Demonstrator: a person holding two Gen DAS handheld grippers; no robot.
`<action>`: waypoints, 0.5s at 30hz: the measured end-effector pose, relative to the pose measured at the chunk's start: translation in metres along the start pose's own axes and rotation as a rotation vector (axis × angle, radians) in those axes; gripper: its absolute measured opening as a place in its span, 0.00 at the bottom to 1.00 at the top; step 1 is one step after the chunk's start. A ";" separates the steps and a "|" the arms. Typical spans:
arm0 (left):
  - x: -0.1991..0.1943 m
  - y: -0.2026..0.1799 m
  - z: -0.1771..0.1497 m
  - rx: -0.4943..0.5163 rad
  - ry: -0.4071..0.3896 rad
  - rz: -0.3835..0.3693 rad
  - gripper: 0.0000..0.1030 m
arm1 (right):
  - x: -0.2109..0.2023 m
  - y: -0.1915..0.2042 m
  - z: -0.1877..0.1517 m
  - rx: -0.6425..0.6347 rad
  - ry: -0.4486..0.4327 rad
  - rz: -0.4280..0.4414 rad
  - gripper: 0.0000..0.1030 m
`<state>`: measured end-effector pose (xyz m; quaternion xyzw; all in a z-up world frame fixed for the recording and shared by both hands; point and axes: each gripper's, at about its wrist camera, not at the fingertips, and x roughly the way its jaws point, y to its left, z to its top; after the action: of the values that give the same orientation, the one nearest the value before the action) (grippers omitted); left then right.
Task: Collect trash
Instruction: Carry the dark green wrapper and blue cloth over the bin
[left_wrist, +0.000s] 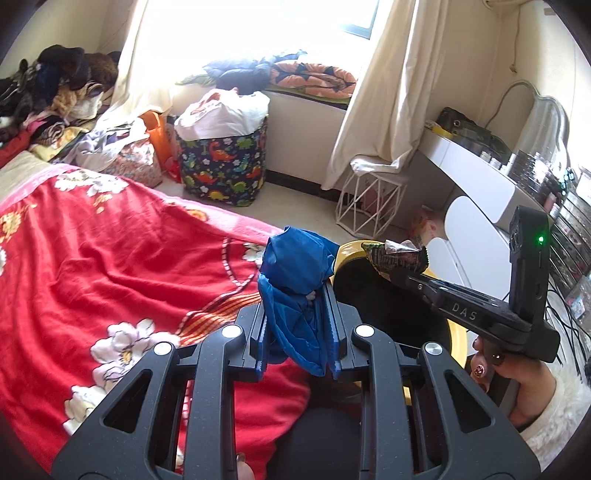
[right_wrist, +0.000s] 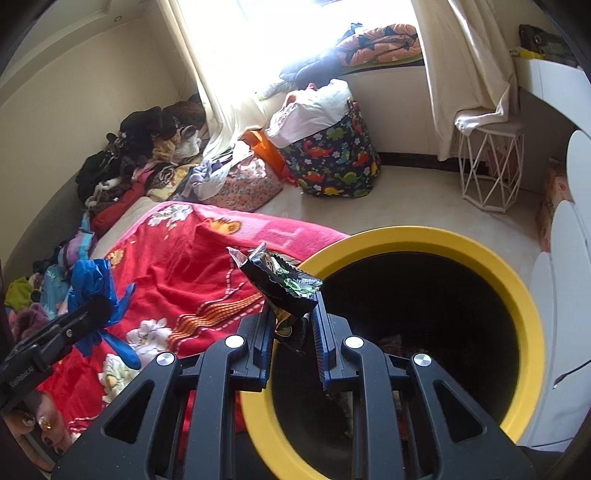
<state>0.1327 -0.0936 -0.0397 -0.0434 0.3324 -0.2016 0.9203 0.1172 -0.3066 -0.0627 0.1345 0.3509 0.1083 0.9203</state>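
Note:
My left gripper (left_wrist: 295, 295) is shut on a crumpled blue plastic bag (left_wrist: 295, 266), held over the edge of the red flowered blanket (left_wrist: 110, 258). In the right wrist view the same blue plastic bag (right_wrist: 92, 288) shows at the far left in the left gripper (right_wrist: 88, 314). My right gripper (right_wrist: 291, 310) is shut on a black and green snack wrapper (right_wrist: 284, 284), just left of the mouth of the yellow-rimmed bin (right_wrist: 406, 236). The left wrist view shows that snack wrapper (left_wrist: 395, 254) in the right gripper (left_wrist: 399, 269), over the yellow-rimmed bin (left_wrist: 347, 251).
A dinosaur-print hamper (right_wrist: 332, 158) full of white laundry stands on the floor by the window. A white wire stool (right_wrist: 491, 166) sits to its right, and a white dresser (left_wrist: 480, 177) at the right. Clothes are piled (right_wrist: 140, 158) at the bed's far end.

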 end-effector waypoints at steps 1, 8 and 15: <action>0.001 -0.003 0.001 0.003 0.000 -0.004 0.17 | -0.001 -0.001 0.000 -0.005 -0.005 -0.010 0.18; 0.006 -0.016 0.005 0.028 0.003 -0.031 0.17 | -0.011 -0.019 -0.002 0.017 -0.019 -0.061 0.18; 0.014 -0.032 0.009 0.050 0.004 -0.055 0.17 | -0.017 -0.036 -0.005 0.054 -0.023 -0.097 0.18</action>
<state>0.1374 -0.1294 -0.0338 -0.0293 0.3280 -0.2350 0.9145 0.1050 -0.3444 -0.0670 0.1432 0.3491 0.0523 0.9246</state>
